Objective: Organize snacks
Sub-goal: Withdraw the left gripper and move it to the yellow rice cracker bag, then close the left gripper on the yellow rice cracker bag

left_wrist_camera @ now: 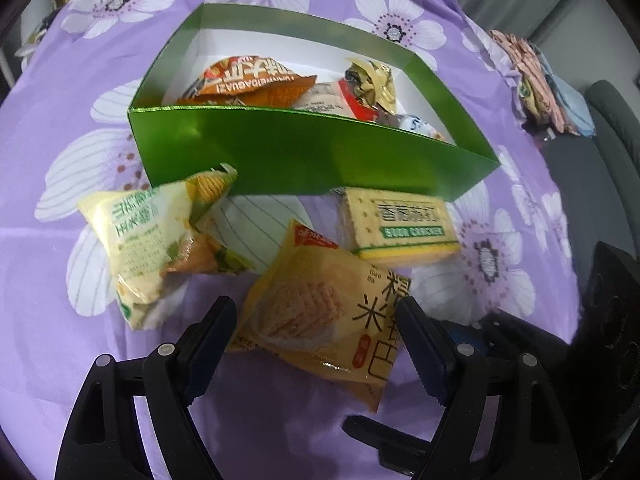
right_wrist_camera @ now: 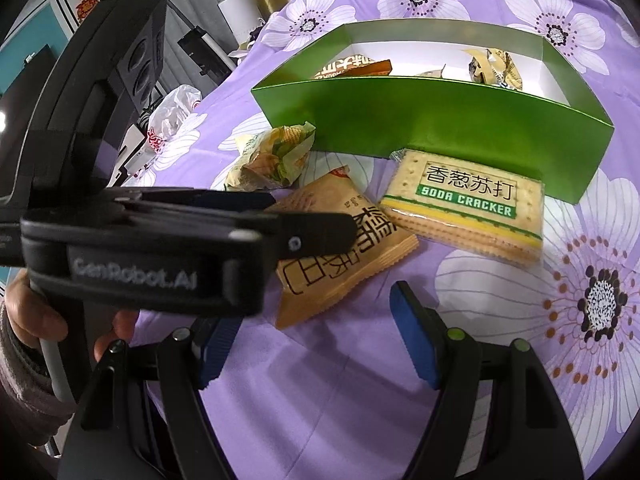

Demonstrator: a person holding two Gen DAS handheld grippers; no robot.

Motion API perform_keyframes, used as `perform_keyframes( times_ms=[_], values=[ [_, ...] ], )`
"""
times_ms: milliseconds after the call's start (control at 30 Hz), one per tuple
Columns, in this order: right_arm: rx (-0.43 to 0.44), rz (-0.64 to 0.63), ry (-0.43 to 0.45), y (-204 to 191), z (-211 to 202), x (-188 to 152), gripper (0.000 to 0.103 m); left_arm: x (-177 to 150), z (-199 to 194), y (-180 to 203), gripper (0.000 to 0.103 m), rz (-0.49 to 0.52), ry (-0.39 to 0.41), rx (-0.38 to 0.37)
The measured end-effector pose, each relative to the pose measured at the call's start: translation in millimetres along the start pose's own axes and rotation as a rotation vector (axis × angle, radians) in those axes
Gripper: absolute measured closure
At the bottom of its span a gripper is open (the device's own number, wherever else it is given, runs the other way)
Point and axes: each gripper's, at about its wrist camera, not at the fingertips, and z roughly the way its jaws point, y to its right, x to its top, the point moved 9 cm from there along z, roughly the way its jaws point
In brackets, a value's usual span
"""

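- Where the purple flowered cloth (left_wrist_camera: 280,420) is spread, a green box (left_wrist_camera: 304,148) is seen with its long near wall facing both cameras and its white floor partly bare at the left end.
- 3 packets are left outside it: a pale corn snack packet (left_wrist_camera: 152,240), an orange rice cracker packet (left_wrist_camera: 320,312) and a soda cracker pack (left_wrist_camera: 400,224).
- The corn snack packet's top corner is laid against the box's near wall; whether the soda cracker pack's far edge touches that wall cannot be told.
- Inside the box, an orange wrapper (left_wrist_camera: 248,80) and a gold foil wrapper (left_wrist_camera: 372,76) are seen, lying below the rim.
- The left gripper (left_wrist_camera: 316,316) is held with its jaws released and spread to either side of the rice cracker packet; the dark blue pads (left_wrist_camera: 420,344) are not pressed on it, though the right one is close to the packet's edge.
- The right gripper (right_wrist_camera: 308,344) is held parted and empty over bare cloth, just short of the rice cracker packet's near corner.
- In the right wrist view, the left gripper's body is seen across the left side, overlapping the rice cracker packet, with a hand (right_wrist_camera: 36,316) on its handle.
- Open cloth is left in front of both grippers and to the right of the soda cracker pack.
- At the cloth's right edge, a heap of folded fabric (left_wrist_camera: 536,80) is seen.
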Motion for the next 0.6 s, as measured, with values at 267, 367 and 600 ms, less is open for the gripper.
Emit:
perform_keyframes(
  times_ms=[267,367,600],
  values=[
    [-0.007,-0.025,0.000,-3,6,5,0.029,-8,0,5,0.022,-0.017,-0.027,-0.018],
    [-0.008,-0.035,0.002,-3,7,5,0.032,-9,0,5,0.022,-0.030,-0.029,-0.029],
    [-0.009,-0.031,-0.002,0,9,4,0.044,-12,1,5,0.023,-0.022,-0.032,-0.029]
  ],
)
